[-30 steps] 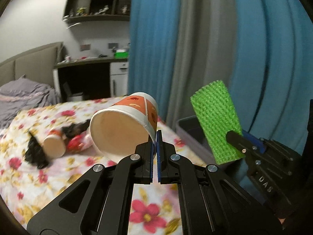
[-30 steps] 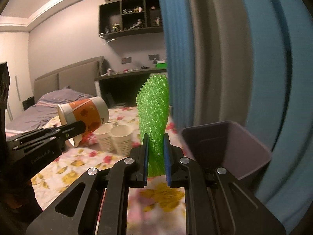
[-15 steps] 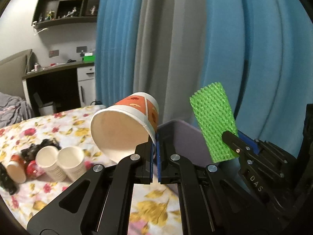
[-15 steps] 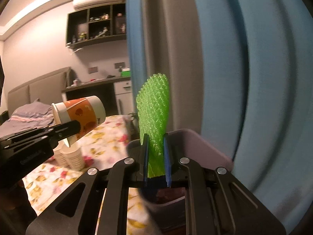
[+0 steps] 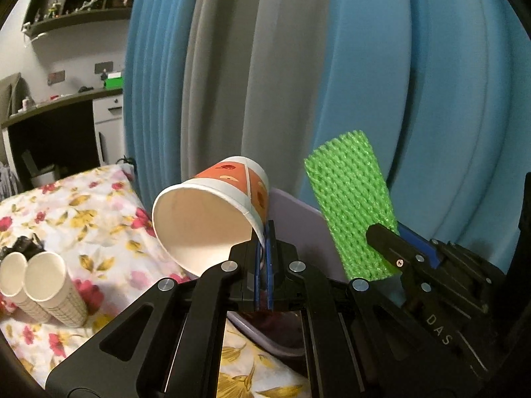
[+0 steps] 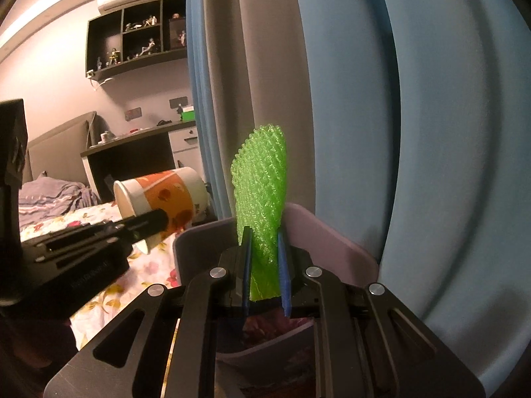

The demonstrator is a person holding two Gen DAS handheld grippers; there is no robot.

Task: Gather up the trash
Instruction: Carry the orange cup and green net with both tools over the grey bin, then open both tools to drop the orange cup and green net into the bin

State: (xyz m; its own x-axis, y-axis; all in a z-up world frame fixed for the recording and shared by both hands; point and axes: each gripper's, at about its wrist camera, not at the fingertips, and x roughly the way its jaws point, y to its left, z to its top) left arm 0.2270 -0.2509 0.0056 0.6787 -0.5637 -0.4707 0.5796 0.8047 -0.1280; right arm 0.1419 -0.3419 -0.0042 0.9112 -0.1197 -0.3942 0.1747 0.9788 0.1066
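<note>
My left gripper [image 5: 264,235] is shut on the rim of an orange-and-white paper cup [image 5: 212,212], held tilted with its mouth toward the camera, above the near rim of a purple-grey bin [image 5: 298,219]. The cup also shows in the right wrist view [image 6: 166,195]. My right gripper [image 6: 264,242] is shut on a green foam net sleeve [image 6: 262,199], held upright over the bin [image 6: 332,242]. The sleeve shows in the left wrist view [image 5: 348,209] with the right gripper [image 5: 381,232] on it.
Two white paper cups [image 5: 43,285] lie on the flowered bedspread [image 5: 99,219] at the left, by a dark object [image 5: 23,245]. Blue and grey curtains [image 5: 332,83] hang right behind the bin. A desk [image 6: 132,152] and wall shelves [image 6: 139,43] stand at the far side.
Both grippers have swung right, from over the bed toward the bin, carrying the cup and the green sleeve. The bin is now close under them.
</note>
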